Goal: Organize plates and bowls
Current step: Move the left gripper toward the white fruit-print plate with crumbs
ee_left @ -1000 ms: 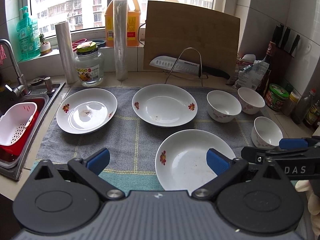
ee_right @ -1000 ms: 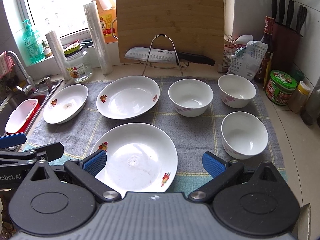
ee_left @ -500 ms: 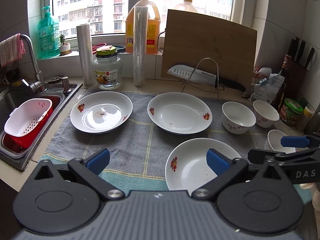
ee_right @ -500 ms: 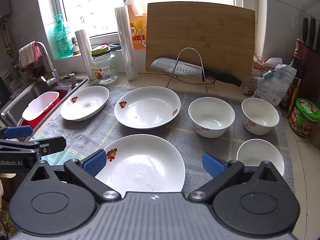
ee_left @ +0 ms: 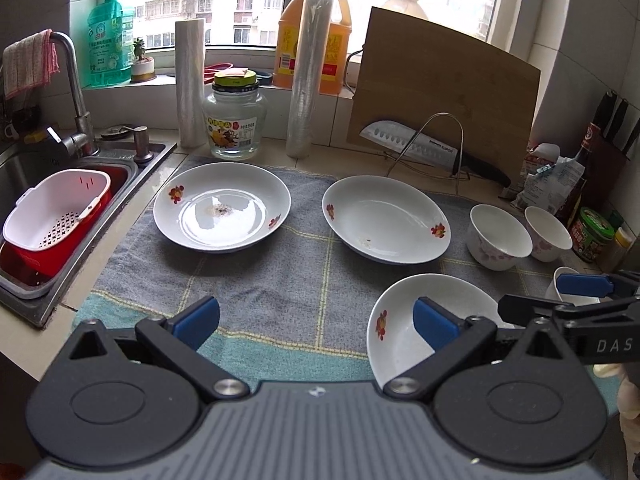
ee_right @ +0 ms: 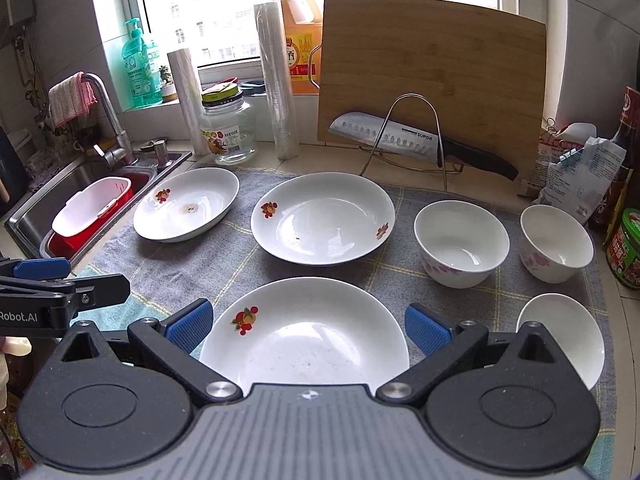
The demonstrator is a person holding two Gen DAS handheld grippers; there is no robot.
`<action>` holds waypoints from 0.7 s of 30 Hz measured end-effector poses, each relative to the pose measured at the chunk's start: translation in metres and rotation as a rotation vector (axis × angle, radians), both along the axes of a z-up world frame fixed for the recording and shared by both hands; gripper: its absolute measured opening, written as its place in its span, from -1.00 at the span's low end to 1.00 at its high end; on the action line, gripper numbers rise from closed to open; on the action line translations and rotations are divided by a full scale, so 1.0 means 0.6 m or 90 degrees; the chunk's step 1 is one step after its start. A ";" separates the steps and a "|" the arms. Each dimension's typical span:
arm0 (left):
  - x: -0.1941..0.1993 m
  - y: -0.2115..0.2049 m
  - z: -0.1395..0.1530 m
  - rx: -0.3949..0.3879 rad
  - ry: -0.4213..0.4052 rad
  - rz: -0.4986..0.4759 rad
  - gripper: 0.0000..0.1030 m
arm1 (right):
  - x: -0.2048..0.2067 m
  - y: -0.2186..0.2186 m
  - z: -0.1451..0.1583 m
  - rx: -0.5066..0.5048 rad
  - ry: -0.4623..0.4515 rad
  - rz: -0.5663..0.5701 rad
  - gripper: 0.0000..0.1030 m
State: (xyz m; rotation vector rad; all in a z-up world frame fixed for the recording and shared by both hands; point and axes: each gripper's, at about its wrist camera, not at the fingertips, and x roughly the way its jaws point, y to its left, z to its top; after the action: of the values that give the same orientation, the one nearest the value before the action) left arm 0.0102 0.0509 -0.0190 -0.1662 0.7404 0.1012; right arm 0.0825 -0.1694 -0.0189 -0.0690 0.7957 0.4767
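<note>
both empty: my left gripper [ee_left: 316, 322] and right gripper [ee_right: 308, 326] spread wide, right framing the near plate [ee_right: 304, 332] for first pickup; bowls [ee_right: 462, 242] sit apart.

Your right gripper [ee_right: 307, 326] hung wide open above the near plate [ee_right: 308, 336] on the grey towel [ee_right: 224, 264]. Two more plates [ee_right: 324, 218] lay behind it, three bowls [ee_right: 460, 242] to the right, and your left gripper [ee_right: 40, 280] showed at the left edge.
</note>
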 end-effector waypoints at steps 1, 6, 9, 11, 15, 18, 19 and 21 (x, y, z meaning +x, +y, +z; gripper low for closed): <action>0.004 0.008 -0.002 0.001 0.002 -0.005 0.98 | 0.003 0.008 0.000 -0.001 0.001 -0.003 1.00; 0.026 0.053 -0.009 -0.010 0.010 -0.037 0.98 | 0.014 0.057 -0.002 -0.004 0.007 -0.011 1.00; 0.043 0.087 -0.017 -0.025 0.024 -0.051 0.98 | 0.021 0.091 -0.002 -0.008 0.005 -0.014 1.00; 0.052 0.111 -0.024 -0.029 0.031 -0.061 0.98 | 0.026 0.115 -0.005 -0.014 0.007 -0.018 1.00; 0.067 0.156 -0.031 -0.013 0.031 -0.064 0.98 | 0.040 0.168 -0.018 -0.031 0.018 -0.014 1.00; 0.084 0.194 -0.035 0.002 0.041 -0.066 0.98 | 0.048 0.205 -0.029 -0.044 0.022 -0.003 1.00; 0.092 0.207 -0.036 0.011 0.044 -0.067 0.98 | 0.050 0.219 -0.034 -0.047 0.023 0.004 1.00; 0.105 0.228 -0.040 0.029 0.053 -0.068 0.98 | 0.057 0.247 -0.043 -0.053 0.029 0.018 1.00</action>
State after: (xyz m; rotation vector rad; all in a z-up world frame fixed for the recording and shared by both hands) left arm 0.0735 0.1875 -0.0429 -0.0791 0.8283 0.0242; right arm 0.1165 -0.0212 -0.0445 -0.1471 0.8594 0.4733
